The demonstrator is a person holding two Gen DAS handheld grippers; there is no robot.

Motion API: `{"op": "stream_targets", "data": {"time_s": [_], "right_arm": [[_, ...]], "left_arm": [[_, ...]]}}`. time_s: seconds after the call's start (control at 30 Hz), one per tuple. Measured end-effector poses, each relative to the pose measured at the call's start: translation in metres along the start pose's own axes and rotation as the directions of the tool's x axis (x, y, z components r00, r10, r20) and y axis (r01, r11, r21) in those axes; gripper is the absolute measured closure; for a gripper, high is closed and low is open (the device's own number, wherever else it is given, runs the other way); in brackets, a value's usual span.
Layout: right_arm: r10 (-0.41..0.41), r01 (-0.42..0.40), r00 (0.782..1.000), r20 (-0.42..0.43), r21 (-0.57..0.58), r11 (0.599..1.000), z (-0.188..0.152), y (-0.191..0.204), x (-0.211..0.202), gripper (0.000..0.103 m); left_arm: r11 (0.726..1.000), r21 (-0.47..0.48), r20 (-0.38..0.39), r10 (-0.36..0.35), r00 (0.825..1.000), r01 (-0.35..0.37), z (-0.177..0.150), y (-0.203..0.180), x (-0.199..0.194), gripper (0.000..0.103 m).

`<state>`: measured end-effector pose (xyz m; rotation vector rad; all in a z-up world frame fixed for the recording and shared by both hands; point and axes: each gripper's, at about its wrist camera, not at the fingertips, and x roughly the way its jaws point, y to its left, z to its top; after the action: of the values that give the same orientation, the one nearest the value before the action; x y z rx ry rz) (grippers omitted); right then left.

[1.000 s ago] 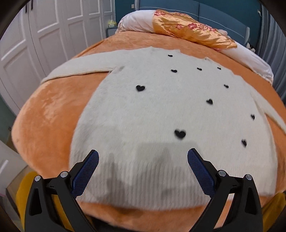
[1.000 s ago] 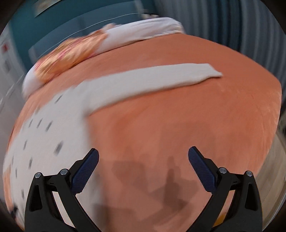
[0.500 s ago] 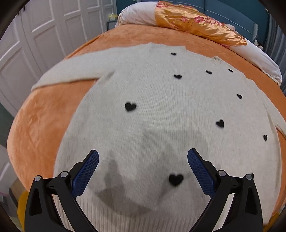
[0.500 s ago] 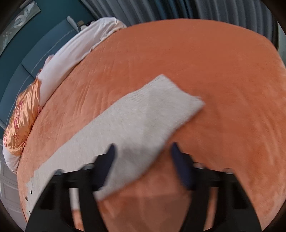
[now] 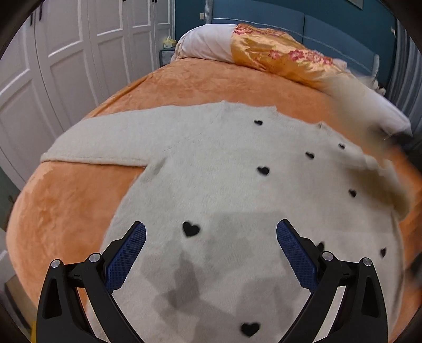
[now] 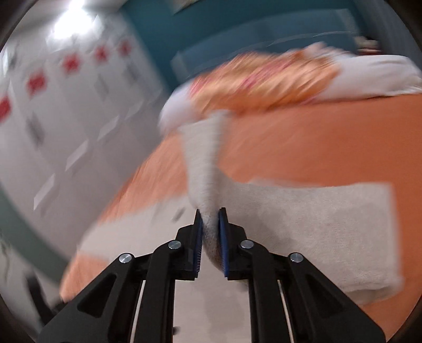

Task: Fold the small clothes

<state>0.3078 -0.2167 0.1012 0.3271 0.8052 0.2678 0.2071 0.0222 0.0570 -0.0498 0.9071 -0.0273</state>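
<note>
A cream knit sweater with small black hearts lies flat on an orange bedspread. Its left sleeve stretches out to the left. My left gripper is open and empty, hovering over the sweater's lower body. My right gripper is shut on the sweater's right sleeve and holds it lifted above the bed; the view is blurred by motion. The lifted sleeve shows as a pale blur at the right of the left wrist view.
A white pillow and an orange floral satin pillow lie at the head of the bed against a teal headboard. White wardrobe doors stand left of the bed.
My right gripper closed on the right sleeve and lifted it, swinging toward the sweater body. My left gripper moved forward over the sweater and stayed open.
</note>
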Motion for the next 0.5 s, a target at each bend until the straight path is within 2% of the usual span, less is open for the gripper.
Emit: {"op": "stream_targets", "data": {"time_s": [0.03, 0.1, 0.13, 0.2, 0.23, 0.3, 0.4, 0.5], "right_arm": [[-0.005, 0.003, 0.998, -0.067, -0.027, 1.0, -0.013, 0.012, 0.023, 0.079], [-0.029, 0.02, 0.984, -0.175, -0.051, 0.998, -0.043, 0.028, 0.054, 0.077], [-0.03, 0.023, 0.983, -0.18, -0.041, 0.999, -0.05, 0.029, 0.055, 0.076], [0.002, 0.001, 0.992, -0.129, 0.022, 1.0, -0.061, 0.02, 0.03, 0.072], [-0.002, 0.008, 0.994, -0.109, 0.053, 0.999, -0.062, 0.012, 0.018, 0.062], [-0.06, 0.064, 0.997, -0.045, 0.104, 0.992, -0.073, -0.007, -0.016, 0.05], [-0.178, 0.179, 0.984, -0.023, 0.193, 0.965, -0.09, -0.056, -0.058, 0.049], [-0.257, 0.246, 0.966, -0.014, 0.335, 0.91, -0.098, -0.106, -0.092, 0.049]], "left_arm": [[1.0, -0.005, -0.006, -0.024, 1.0, 0.024, 0.002, 0.0, 0.004, 0.006], [0.998, -0.022, -0.041, -0.065, 0.997, 0.064, 0.007, 0.001, 0.017, 0.006], [0.996, -0.037, -0.058, -0.084, 0.995, 0.082, 0.008, 0.002, 0.022, 0.006], [0.985, -0.087, -0.086, -0.155, 0.984, 0.147, 0.013, 0.005, 0.036, 0.006], [0.977, -0.119, -0.097, -0.188, 0.977, 0.176, 0.017, 0.006, 0.045, 0.006], [0.961, -0.156, -0.105, -0.244, 0.964, 0.227, 0.026, 0.003, 0.062, 0.006], [0.955, -0.181, -0.126, -0.26, 0.957, 0.236, 0.035, -0.009, 0.087, 0.006], [0.946, -0.214, -0.128, -0.272, 0.954, 0.242, 0.04, -0.015, 0.102, 0.006]]}}
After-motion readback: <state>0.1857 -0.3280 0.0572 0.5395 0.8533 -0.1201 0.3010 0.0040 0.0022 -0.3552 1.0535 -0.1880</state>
